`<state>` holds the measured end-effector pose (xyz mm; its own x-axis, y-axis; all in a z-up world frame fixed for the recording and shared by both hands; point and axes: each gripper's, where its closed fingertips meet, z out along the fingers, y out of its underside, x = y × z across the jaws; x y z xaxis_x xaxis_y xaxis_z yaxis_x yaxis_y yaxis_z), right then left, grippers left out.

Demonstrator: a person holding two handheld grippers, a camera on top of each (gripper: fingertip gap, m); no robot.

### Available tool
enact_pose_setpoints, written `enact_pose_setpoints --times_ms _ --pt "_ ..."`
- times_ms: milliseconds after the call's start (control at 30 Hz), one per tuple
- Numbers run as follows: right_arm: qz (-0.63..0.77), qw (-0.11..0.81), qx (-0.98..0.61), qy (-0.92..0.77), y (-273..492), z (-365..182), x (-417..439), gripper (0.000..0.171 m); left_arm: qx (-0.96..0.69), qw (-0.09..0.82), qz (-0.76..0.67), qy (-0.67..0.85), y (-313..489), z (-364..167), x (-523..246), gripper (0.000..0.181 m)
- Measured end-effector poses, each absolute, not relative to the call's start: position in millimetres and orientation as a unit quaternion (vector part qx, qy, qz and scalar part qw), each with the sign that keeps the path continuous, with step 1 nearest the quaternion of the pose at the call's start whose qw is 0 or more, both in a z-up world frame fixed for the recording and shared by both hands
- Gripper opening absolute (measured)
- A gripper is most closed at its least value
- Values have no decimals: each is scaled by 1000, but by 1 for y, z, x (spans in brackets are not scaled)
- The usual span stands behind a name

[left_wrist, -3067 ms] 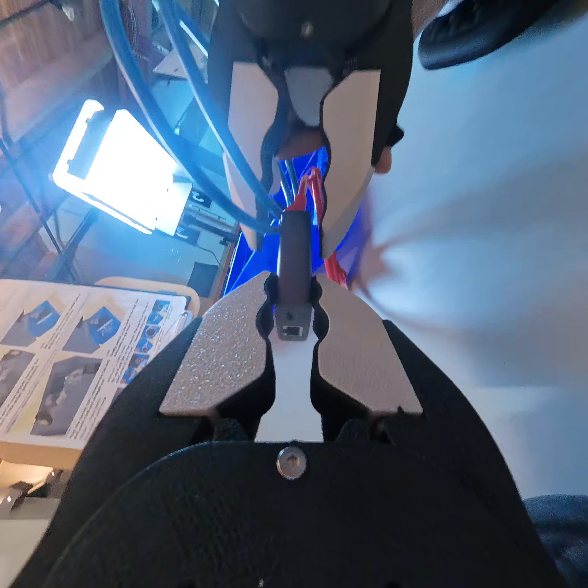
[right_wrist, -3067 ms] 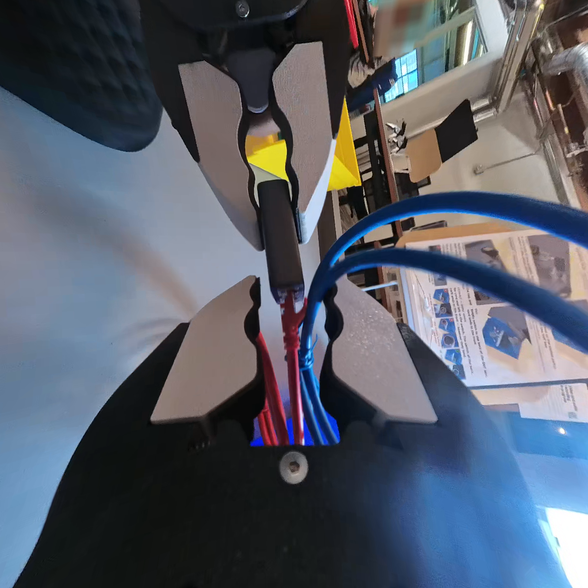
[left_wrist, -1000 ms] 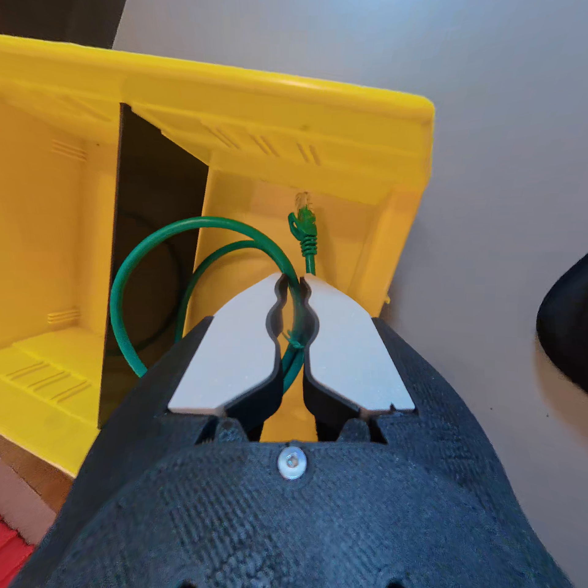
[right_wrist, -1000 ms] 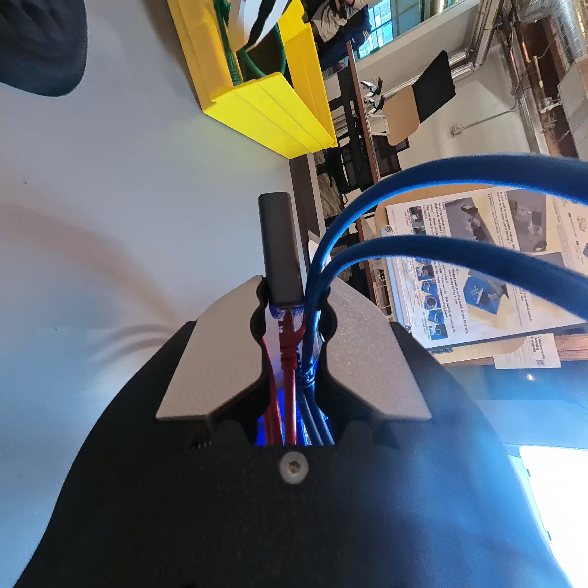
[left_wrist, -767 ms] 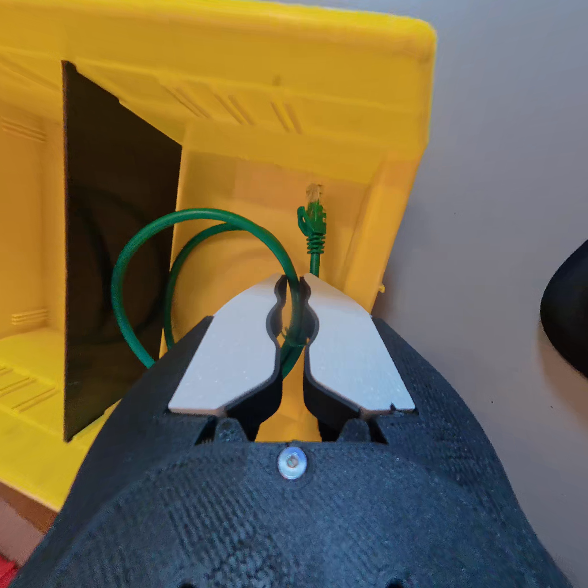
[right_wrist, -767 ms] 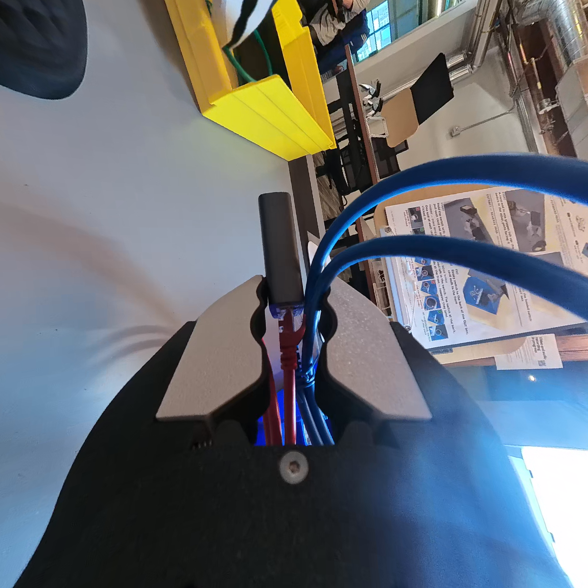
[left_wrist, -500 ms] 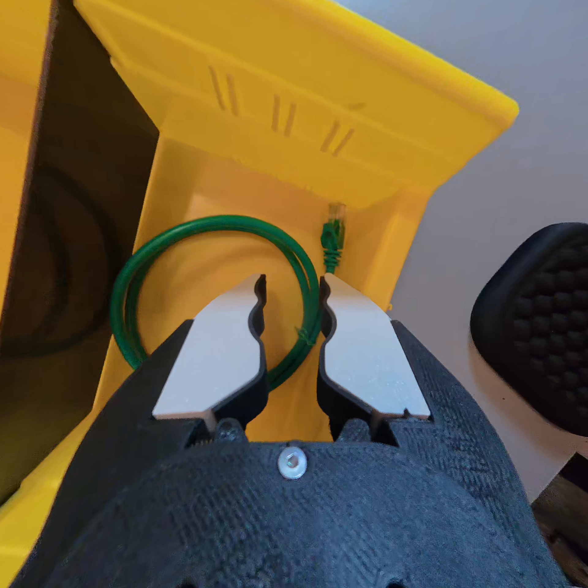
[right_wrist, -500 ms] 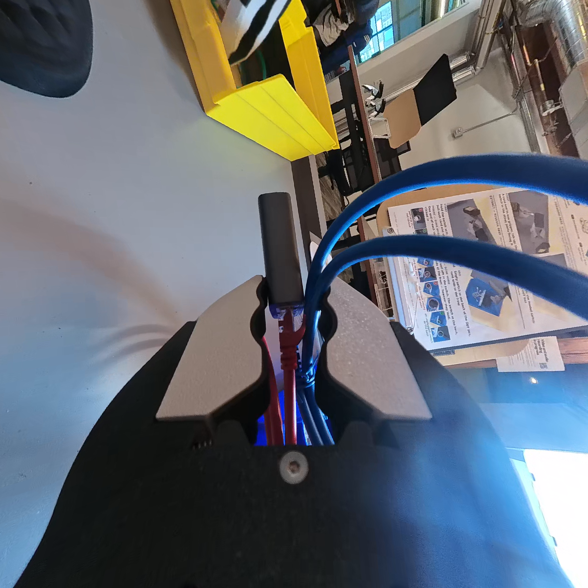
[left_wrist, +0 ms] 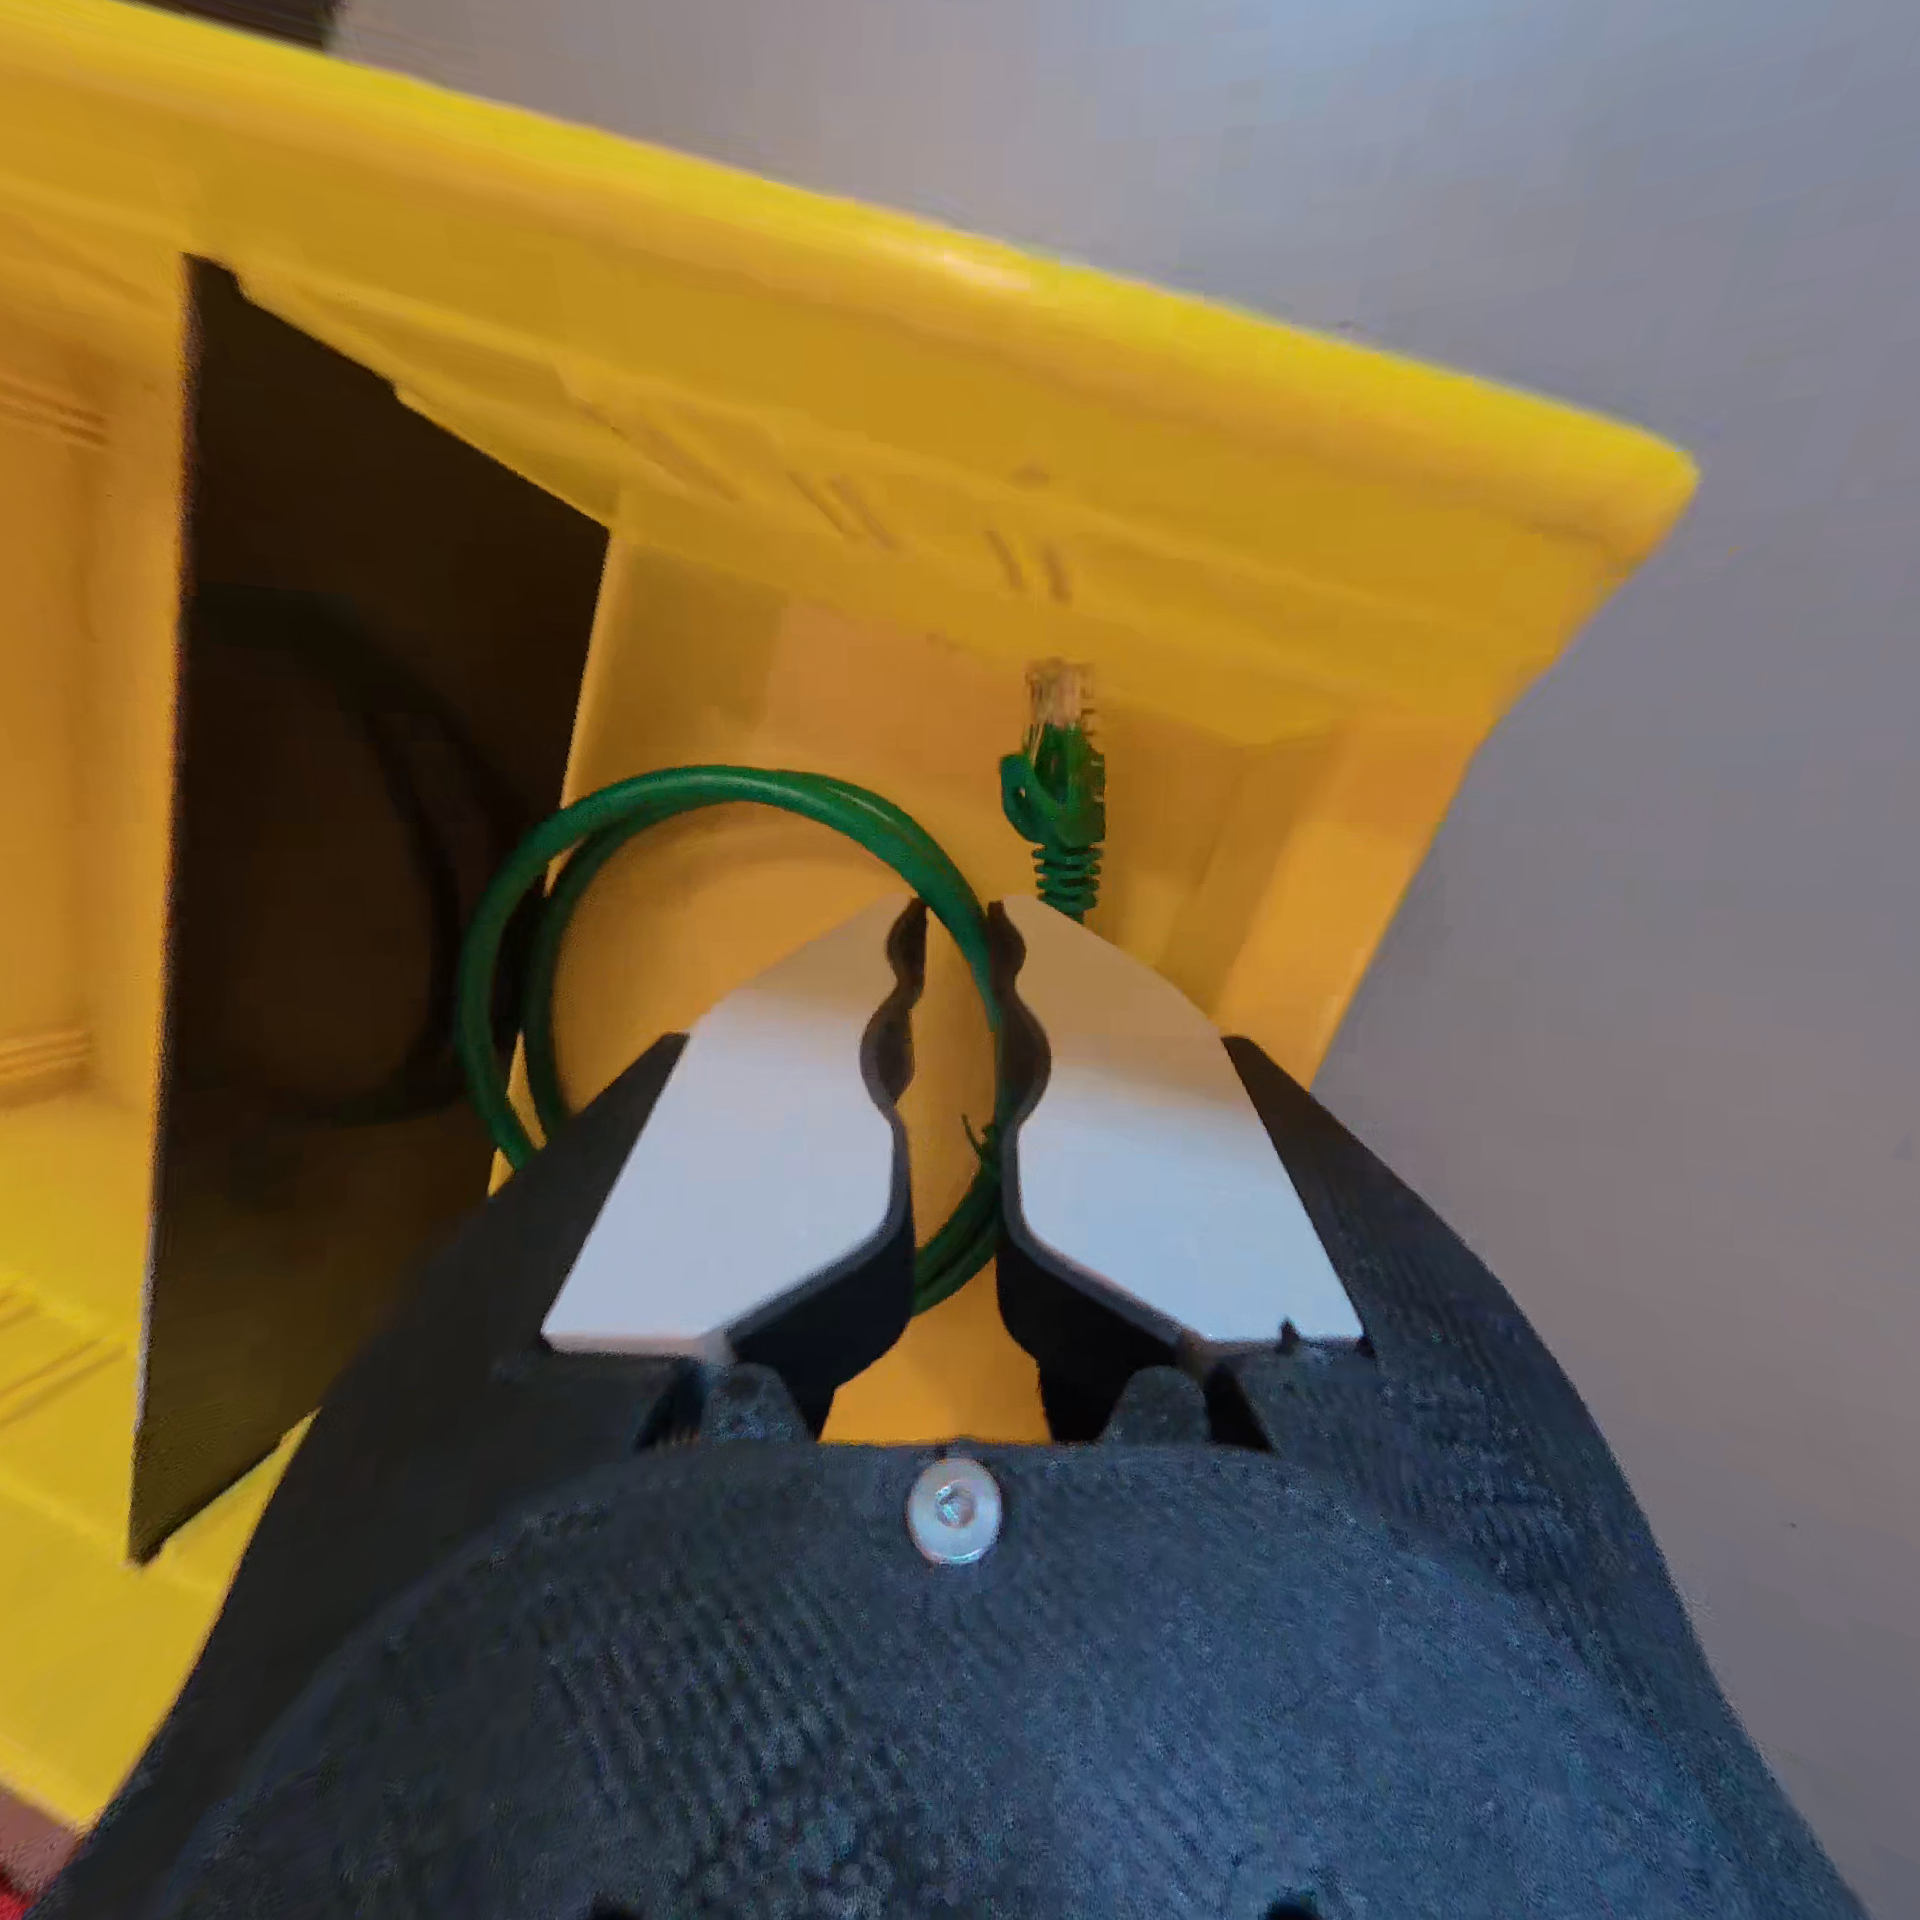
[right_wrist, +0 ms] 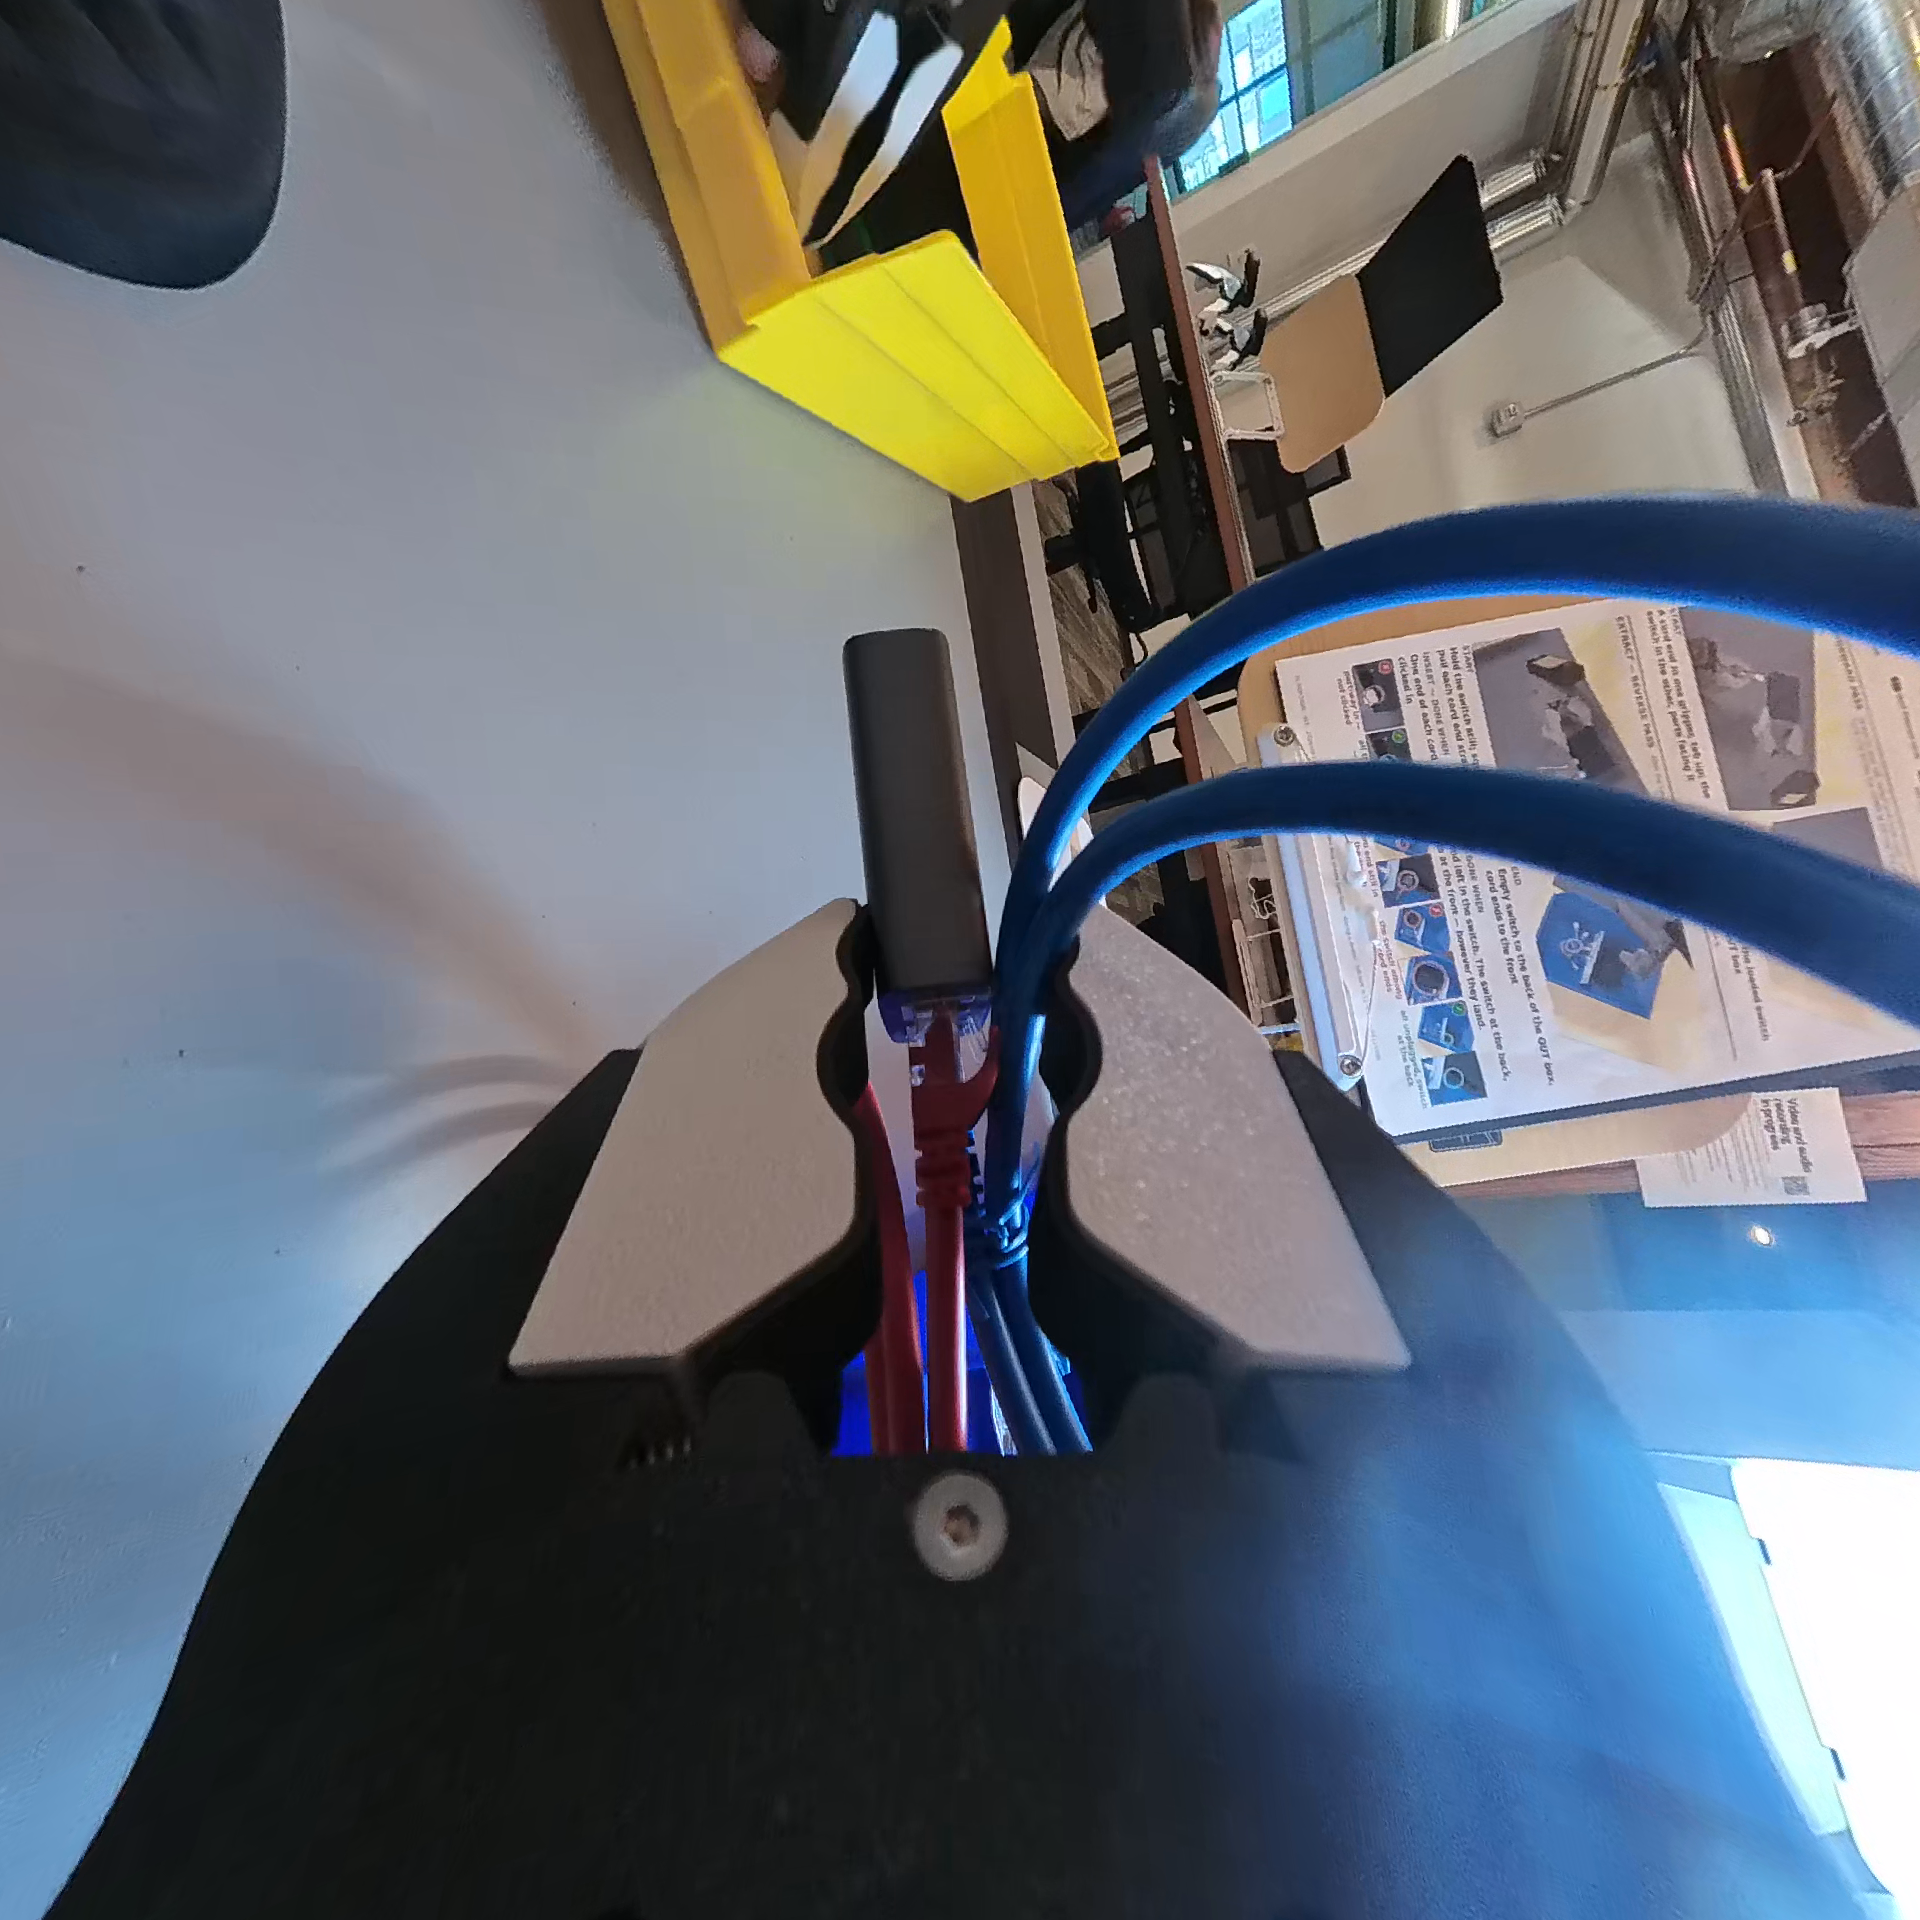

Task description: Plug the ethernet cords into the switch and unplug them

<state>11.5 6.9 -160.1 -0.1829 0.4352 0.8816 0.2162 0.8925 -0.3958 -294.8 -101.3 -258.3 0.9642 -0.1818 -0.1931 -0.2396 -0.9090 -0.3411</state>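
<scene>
— Left gripper [left_wrist: 954, 914]?
— Narrower than half a second ago, a slim gap left around the green cord [left_wrist: 727, 790] coiled in the yellow bin [left_wrist: 935, 343]; contact unclear.

— Right gripper [right_wrist: 961, 920]?
— Unchanged, clamped on the dark switch [right_wrist: 909, 800]; red cord [right_wrist: 943, 1101] plugged, blue cords [right_wrist: 1455, 582] cut off.

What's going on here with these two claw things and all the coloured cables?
A person is working two hand-held grippers. The left gripper reaches into a yellow bin, its jaws slightly apart around a coiled green ethernet cord without clamping it. The right gripper holds a dark switch above the table, with a red cord plugged in and blue cords looping away.
</scene>
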Motion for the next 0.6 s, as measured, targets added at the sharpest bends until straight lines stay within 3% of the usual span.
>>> enact_pose_setpoints --times_ms 33,600 --pt "91 603 -214 -763 7 -160 11 30 -972 190 89 103 -101 -255 -299 11" --pt "94 601 -215 -764 8 -161 11 30 -969 222 62 86 -112 -209 -305 9"
